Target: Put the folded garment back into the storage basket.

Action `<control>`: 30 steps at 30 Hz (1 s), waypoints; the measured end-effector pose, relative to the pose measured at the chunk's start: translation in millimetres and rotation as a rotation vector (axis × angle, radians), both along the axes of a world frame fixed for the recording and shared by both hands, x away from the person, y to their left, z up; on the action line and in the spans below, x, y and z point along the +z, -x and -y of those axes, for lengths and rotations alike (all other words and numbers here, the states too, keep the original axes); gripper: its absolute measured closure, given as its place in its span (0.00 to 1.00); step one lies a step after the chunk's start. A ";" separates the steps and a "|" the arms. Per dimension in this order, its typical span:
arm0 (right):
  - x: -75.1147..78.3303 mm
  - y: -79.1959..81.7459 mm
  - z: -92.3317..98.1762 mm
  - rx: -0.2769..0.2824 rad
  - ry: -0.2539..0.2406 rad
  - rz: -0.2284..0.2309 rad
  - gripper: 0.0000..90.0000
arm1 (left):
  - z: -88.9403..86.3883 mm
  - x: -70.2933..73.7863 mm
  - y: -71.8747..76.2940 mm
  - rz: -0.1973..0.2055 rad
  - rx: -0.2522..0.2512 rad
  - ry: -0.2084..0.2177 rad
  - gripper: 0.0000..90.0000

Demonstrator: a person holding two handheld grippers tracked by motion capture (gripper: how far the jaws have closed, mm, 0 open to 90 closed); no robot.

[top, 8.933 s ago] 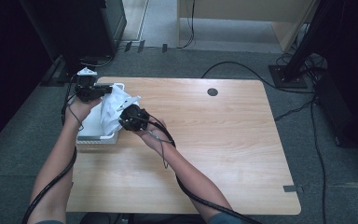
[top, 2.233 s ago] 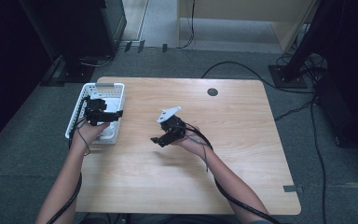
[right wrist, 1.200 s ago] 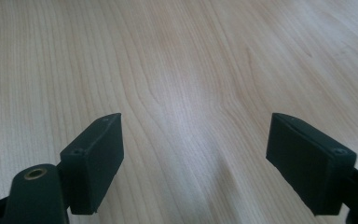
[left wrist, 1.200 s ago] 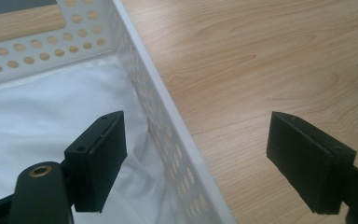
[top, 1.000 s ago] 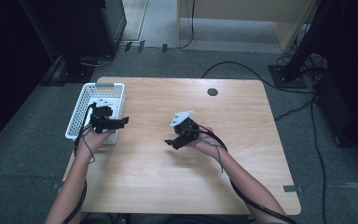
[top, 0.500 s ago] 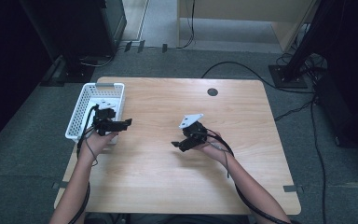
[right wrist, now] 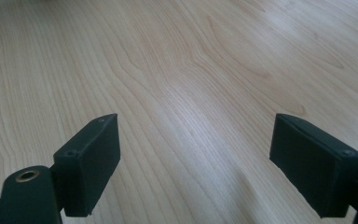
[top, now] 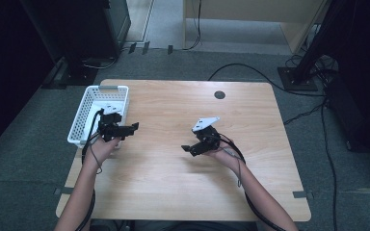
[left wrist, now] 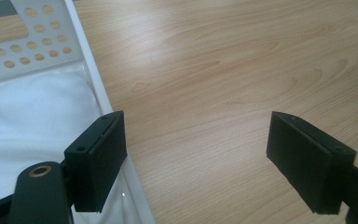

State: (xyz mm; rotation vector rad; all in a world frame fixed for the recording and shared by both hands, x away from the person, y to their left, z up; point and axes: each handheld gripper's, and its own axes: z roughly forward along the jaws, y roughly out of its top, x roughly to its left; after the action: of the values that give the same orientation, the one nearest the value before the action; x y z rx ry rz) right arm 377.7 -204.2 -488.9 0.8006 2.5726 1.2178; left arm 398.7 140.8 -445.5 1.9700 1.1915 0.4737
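Observation:
A white perforated basket (top: 84,115) stands at the table's left edge with a white cloth (top: 107,103) lying in it. My left gripper (top: 132,127) hovers just off the basket's right rim, open and empty. In the left gripper view its jaws (left wrist: 196,163) stand wide over bare wood, with the basket rim (left wrist: 93,84) and cloth (left wrist: 32,116) at the left. My right gripper (top: 188,148) is near the middle of the table. Its jaws (right wrist: 196,163) have just been opening, with nothing between them.
The wooden table (top: 173,183) has a black round grommet (top: 219,95) near its far edge. Cables (top: 250,72) run over the grey floor behind it. A dark cabinet (top: 77,29) stands at the back left.
Both grippers have left the basket, where they earlier handled the white cloth. Over the last second my right gripper has slid to the right across the table. The left has stayed put.

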 end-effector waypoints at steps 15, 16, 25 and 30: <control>-11.1 5.5 20.4 -0.061 -0.015 -0.040 0.14 | 10.3 0.5 7.3 0.001 -0.052 0.013 0.08; -11.4 6.2 21.4 -0.064 -0.016 -0.042 0.14 | 10.8 0.7 8.0 0.003 -0.056 0.014 0.08; -16.8 9.8 30.1 -0.084 -0.018 -0.049 0.14 | 21.7 2.2 17.3 0.019 -0.086 -0.009 0.08; -19.0 11.2 31.5 -0.087 -0.008 -0.049 0.14 | 27.4 -1.9 20.2 0.013 -0.098 0.001 0.08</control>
State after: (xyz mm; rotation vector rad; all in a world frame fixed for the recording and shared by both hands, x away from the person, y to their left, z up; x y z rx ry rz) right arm 366.5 -235.7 -507.9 0.9445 2.5436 1.1983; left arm 378.5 113.4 -447.5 2.0108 1.0815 0.4343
